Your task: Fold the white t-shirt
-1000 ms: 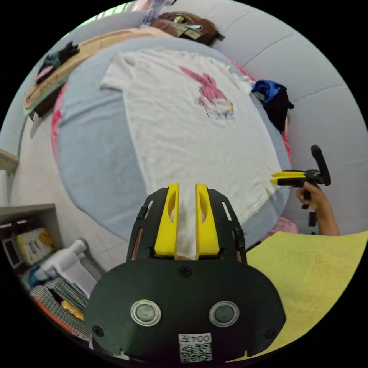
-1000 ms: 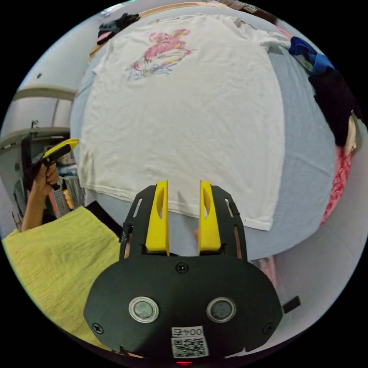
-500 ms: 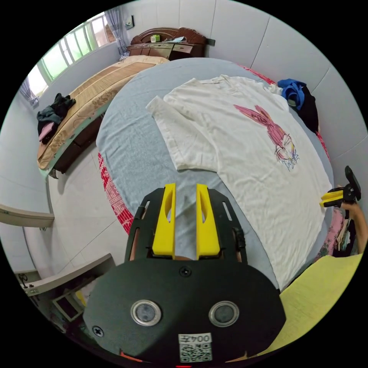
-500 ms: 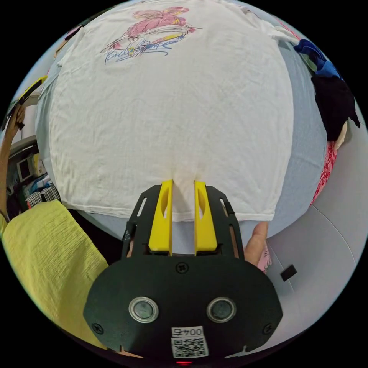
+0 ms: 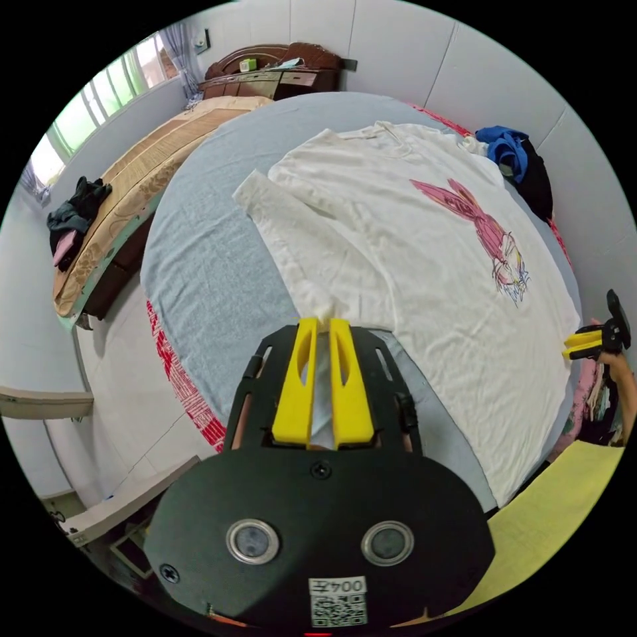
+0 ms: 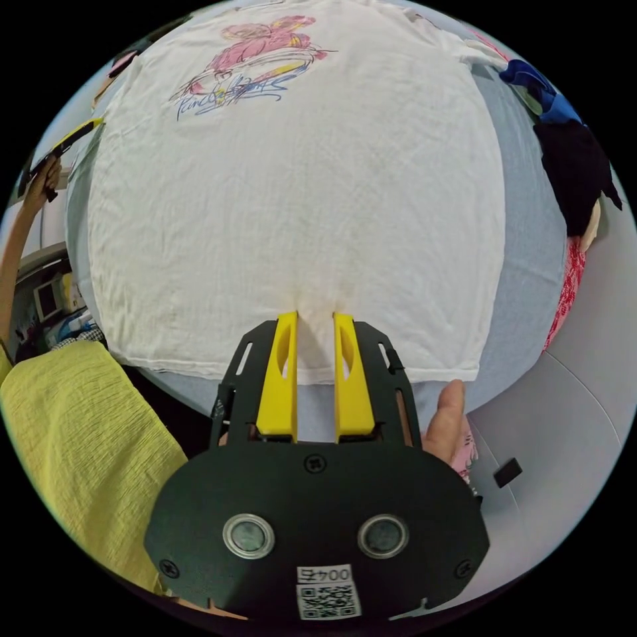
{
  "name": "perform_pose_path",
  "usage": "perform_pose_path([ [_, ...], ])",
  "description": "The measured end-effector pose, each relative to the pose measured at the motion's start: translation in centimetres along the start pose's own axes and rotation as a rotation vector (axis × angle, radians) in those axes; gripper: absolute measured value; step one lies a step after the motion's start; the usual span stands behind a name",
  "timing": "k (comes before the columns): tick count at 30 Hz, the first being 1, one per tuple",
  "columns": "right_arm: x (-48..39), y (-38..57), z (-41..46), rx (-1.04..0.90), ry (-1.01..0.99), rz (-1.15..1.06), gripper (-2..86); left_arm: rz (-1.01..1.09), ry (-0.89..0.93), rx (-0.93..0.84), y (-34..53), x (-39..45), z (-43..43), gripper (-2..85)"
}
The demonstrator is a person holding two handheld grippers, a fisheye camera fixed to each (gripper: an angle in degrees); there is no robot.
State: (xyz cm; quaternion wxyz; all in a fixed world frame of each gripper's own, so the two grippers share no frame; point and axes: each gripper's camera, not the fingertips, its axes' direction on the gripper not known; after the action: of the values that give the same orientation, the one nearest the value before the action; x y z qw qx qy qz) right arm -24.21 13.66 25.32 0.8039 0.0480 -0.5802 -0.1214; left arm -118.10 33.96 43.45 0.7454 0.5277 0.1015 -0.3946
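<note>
Left hand-held gripper (image 5: 322,325): yellow jaws drawn narrow, pinching a peak of white cloth at the side edge of the white cotton t-shirt with the pink printed figure (image 5: 411,265), just below the sleeve. Right hand-held gripper (image 6: 315,317): jaws nearly closed over the bottom hem, cloth puckered between the tips; seen too in the left gripper view at 3 o'clock (image 5: 584,345). Shirt lay flat, print up, on the pale blue bed cover (image 5: 199,265), collar toward 12 o'clock, one sleeve spread out toward 10 o'clock.

Judged best for the fold: lifted both pinches together and level, kept the edge taut between them, carried over toward the print, laid down without dragging the blue cover. Risk: only one layer caught, or a thin pinch slipping.

Dark and blue clothes (image 5: 517,166) heaped at 1 o'clock, beside the shoulder.
</note>
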Motion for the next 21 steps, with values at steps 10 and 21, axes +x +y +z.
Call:
perform_pose_path([
  [10, 0.3, -0.9, 1.8, -0.018, -0.005, 0.033, 9.0, -0.165, -0.043, 0.107, 4.1, -0.9, -4.7, 1.2],
  [21, 0.5, -2.4, 2.6, -0.088, 0.007, 0.001, 9.2, -0.228, -0.130, 0.231, 0.5, -8.9, -5.9, 4.2],
])
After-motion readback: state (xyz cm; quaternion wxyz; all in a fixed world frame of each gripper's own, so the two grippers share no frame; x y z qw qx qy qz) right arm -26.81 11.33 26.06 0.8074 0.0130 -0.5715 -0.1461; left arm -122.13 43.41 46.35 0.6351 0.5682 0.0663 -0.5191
